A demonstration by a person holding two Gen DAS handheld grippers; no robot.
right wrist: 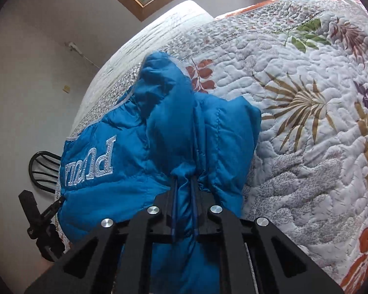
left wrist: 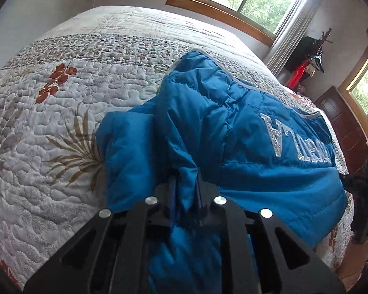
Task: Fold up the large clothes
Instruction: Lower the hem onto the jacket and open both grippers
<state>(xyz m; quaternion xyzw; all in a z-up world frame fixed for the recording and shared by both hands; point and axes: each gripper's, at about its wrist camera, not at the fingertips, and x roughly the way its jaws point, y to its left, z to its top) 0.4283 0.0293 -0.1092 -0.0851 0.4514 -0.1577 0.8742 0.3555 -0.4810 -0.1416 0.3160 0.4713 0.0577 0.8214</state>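
A blue puffer jacket [left wrist: 233, 122] with silver lettering lies bunched on the quilted floral bedspread [left wrist: 61, 122]. My left gripper [left wrist: 186, 175] is shut on a pinched fold of the jacket's near edge, and the fabric runs down between its fingers. In the right wrist view my right gripper [right wrist: 184, 180] is likewise shut on a gathered fold of the same jacket [right wrist: 135, 134]. Each gripper also shows at the edge of the other's view, the right gripper [left wrist: 344, 180] and the left gripper [right wrist: 59, 201], each at the jacket's side hem.
The bedspread [right wrist: 306, 98] stretches wide around the jacket. A black chair [right wrist: 41, 169] stands beside the bed. A dark wooden cabinet [left wrist: 341, 120] and a coat rack with red and black items [left wrist: 306, 66] stand by the windows.
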